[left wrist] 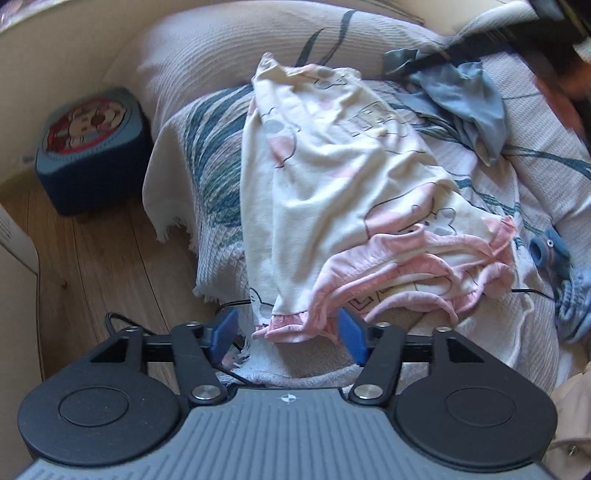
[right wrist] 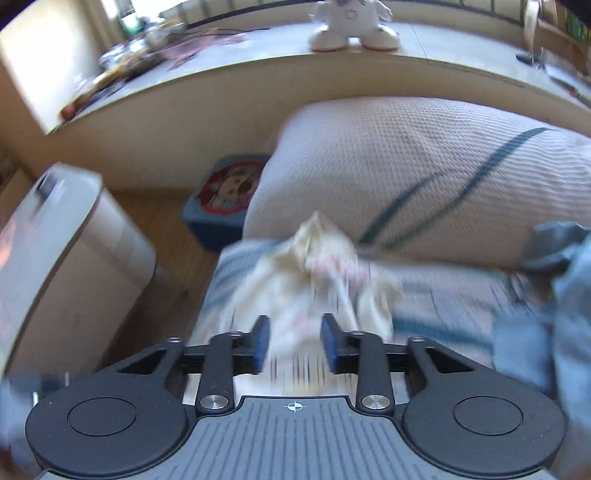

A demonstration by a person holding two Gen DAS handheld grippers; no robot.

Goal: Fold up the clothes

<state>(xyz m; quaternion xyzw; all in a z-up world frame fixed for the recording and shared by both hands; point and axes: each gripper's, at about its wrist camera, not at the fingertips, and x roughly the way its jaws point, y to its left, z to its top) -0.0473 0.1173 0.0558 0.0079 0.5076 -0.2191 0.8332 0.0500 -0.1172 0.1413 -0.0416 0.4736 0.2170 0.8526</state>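
In the left wrist view, the left tool [left wrist: 288, 334] sits at the bottom with its two blue fingers [left wrist: 224, 332] wide apart. The pink frilly hem of the cream top [left wrist: 332, 192] lies in the gap, but the pads do not press on it. The top is spread out on a sofa [left wrist: 207, 254] with a cover of white cloth and dark green leaf shapes. It has pink patches, grey dots and a bunched pink ruffle on its near right side. A thin black cable [left wrist: 122, 321] runs out from under the cover onto the wooden floor [left wrist: 96, 258].

Only this view shows the whole top. It also shows a small blue sock [left wrist: 550, 251] at the right edge, and past the top a crumpled blue-grey cloth [left wrist: 476, 110]. On the floor to the left stands a blue box [left wrist: 92, 147] with a cartoon picture on its lid.

The right wrist view is blurry. The right tool [right wrist: 295, 341] has its fingers partly apart, with cream cloth below the gap and nothing clamped. Further on, the top's far end [right wrist: 321, 258] sticks up by a big white cushion [right wrist: 424, 170].

Only this view shows a white machine [right wrist: 70, 254] on the left floor, and at the back a long desk [right wrist: 280, 70] with a white toy [right wrist: 351, 26] and clutter on it.
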